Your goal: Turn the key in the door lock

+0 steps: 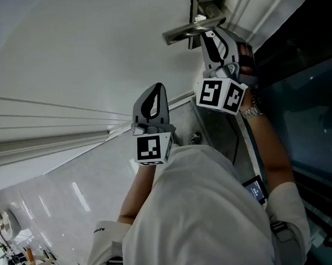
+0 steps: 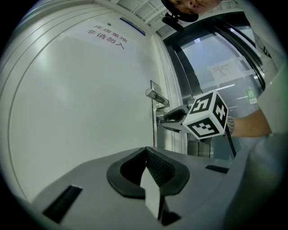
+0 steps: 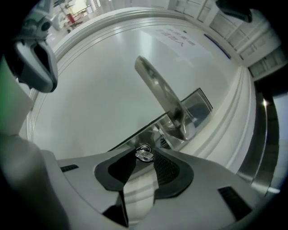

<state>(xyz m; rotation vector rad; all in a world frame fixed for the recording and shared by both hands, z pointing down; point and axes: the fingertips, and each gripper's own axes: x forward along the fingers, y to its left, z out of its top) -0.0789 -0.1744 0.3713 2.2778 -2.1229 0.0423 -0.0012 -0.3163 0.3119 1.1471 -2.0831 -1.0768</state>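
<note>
One small silvery key [image 3: 144,154], ringed, below lever handle [image 3: 164,99]

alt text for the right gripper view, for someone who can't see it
The right gripper pinches a small silver key between its jaw tips, right at the metal lock plate of a white door. A metal lever handle slants up and left from the plate, just above the key.

Key [image 3: 144,154] tiny, shape indistinct
</note>
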